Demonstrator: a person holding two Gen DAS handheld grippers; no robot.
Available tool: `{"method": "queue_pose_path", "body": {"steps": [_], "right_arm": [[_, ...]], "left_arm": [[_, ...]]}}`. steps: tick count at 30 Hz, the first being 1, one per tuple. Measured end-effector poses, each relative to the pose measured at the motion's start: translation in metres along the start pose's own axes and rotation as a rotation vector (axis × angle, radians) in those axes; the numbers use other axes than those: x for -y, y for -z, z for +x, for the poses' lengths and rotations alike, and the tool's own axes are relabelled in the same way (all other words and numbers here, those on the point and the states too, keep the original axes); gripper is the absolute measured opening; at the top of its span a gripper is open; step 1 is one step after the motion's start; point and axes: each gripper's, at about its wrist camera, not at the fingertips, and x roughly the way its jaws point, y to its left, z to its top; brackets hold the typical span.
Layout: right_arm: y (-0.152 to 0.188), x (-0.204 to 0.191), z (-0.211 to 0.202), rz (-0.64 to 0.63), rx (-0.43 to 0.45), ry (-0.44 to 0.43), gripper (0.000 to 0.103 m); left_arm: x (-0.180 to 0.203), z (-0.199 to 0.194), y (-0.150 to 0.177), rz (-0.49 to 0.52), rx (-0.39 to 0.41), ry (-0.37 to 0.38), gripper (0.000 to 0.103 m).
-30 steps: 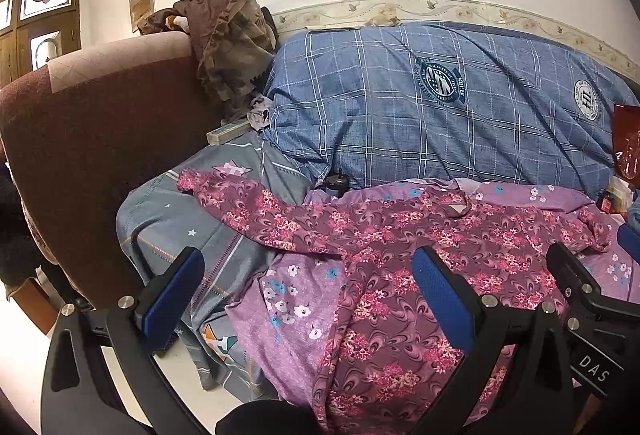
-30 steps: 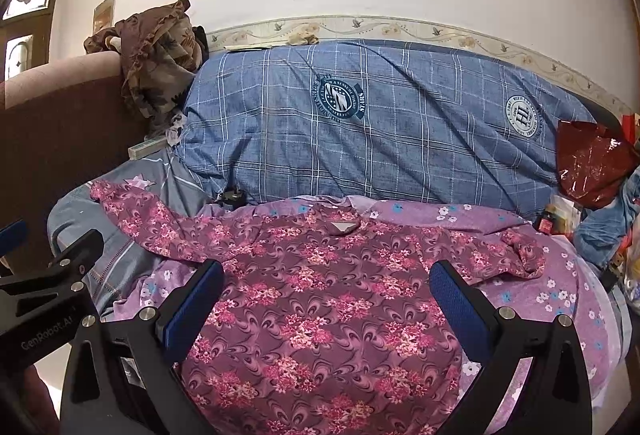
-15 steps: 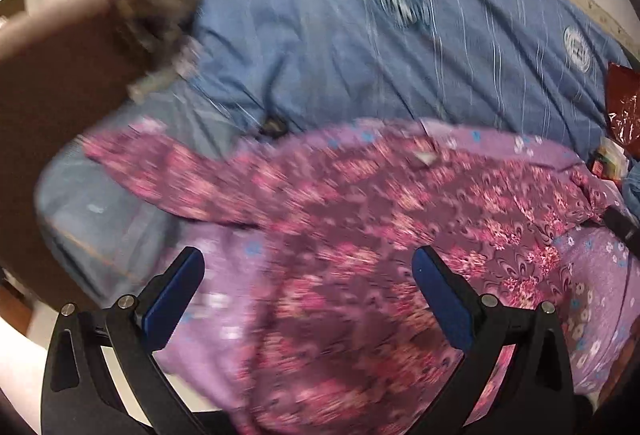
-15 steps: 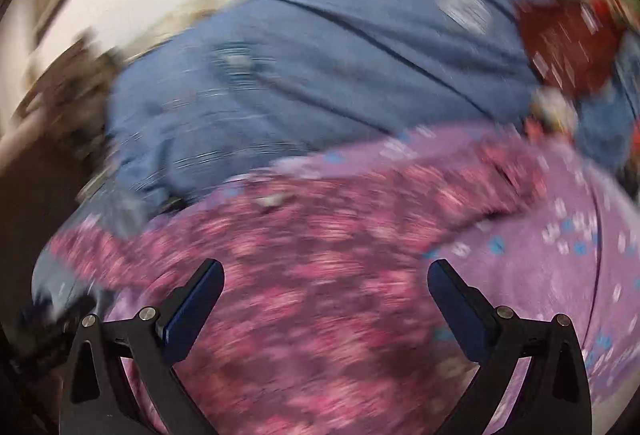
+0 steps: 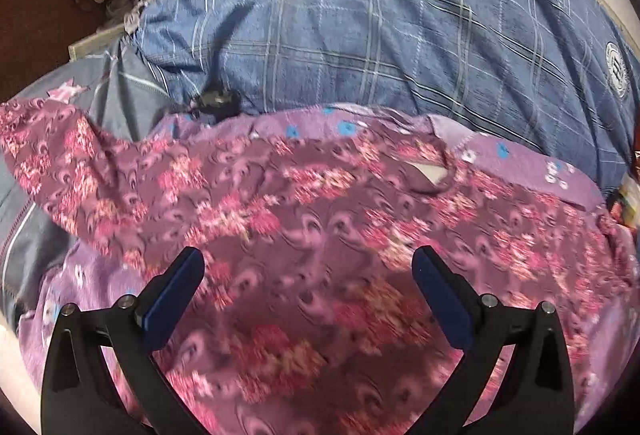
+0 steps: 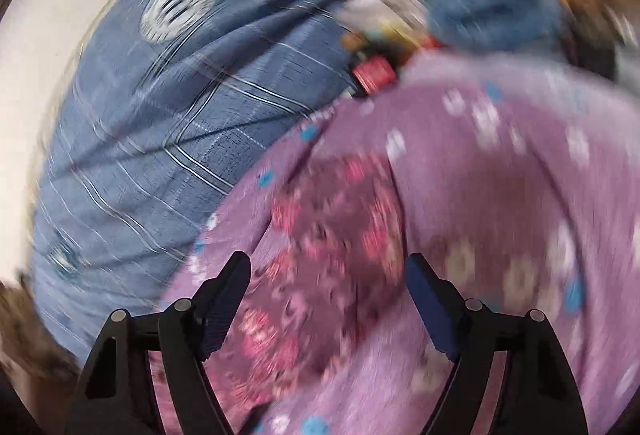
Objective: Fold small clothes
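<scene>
Now hovering, left gripper (image 5: 307,283) spread wide over the floral top (image 5: 320,235) lying just ahead; right gripper (image 6: 328,287) gaping too, straddling its sleeve (image 6: 336,235) on lilac sheet (image 6: 500,175).

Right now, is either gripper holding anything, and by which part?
Nothing is held. The left gripper is open over the shirt body; the right gripper is open over a sleeve end.
</scene>
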Motion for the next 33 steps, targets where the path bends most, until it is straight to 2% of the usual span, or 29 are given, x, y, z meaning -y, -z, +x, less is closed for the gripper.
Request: {"method": "queue_pose_path", "body": {"steps": [2,4,7,10,11,12,14,16,18,21,23,25,28,30,33], "right_arm": [[-0.01,-0.023,0.015,-0.131,-0.029,0.034,0.082],[-0.014,-0.05,0.037,-0.26,-0.083,0.095,0.081],[-0.015,-0.069,0.07,-0.356,-0.134,0.202,0.081],[-0.01,-0.07,0.102,-0.411,-0.196,0.316,0.078],[-0.008,-0.067,0.11,-0.424,-0.21,0.349,0.073],[-0.007,-0.064,0.118,-0.431,-0.222,0.389,0.064],[-0.01,-0.051,0.119,-0.382,-0.206,0.395,0.037],[-0.018,-0.038,0.104,-0.31,-0.18,0.336,0.013],[-0.025,-0.029,0.083,-0.225,-0.157,0.253,0.011],[-0.029,-0.034,0.044,-0.176,-0.122,0.117,0.01],[-0.03,-0.047,0.018,-0.141,-0.122,-0.019,0.01],[-0.028,-0.073,-0.009,-0.143,-0.119,-0.137,0.01],[-0.016,-0.127,-0.036,-0.161,-0.148,-0.294,0.01],[0.004,-0.174,-0.055,-0.189,-0.177,-0.416,0.01],[0.037,-0.233,-0.063,-0.212,-0.228,-0.532,0.011]], "left_arm": [[-0.003,0.017,-0.004,0.002,-0.04,-0.014,0.103],[-0.005,0.026,-0.008,-0.015,-0.071,0.006,0.103],[-0.003,0.03,-0.013,-0.006,-0.06,0.002,0.103],[-0.002,0.033,-0.016,0.017,-0.048,-0.011,0.103],[-0.003,0.034,-0.017,0.018,-0.047,-0.015,0.103],[-0.004,0.036,-0.018,0.017,-0.048,-0.019,0.103],[-0.009,0.039,-0.019,0.007,-0.051,-0.027,0.103],[-0.013,0.039,-0.022,-0.006,-0.049,-0.034,0.103],[-0.018,0.037,-0.025,-0.016,-0.034,-0.044,0.103],[-0.026,0.029,-0.032,-0.016,-0.007,-0.066,0.103],[-0.038,0.018,-0.04,-0.035,0.033,-0.088,0.103],[-0.054,0.008,-0.049,-0.053,0.074,-0.131,0.103],[-0.087,-0.003,-0.055,-0.082,0.126,-0.24,0.103],[-0.113,-0.006,-0.058,-0.107,0.134,-0.315,0.103],[-0.158,-0.009,-0.059,-0.176,0.123,-0.401,0.103]]}}
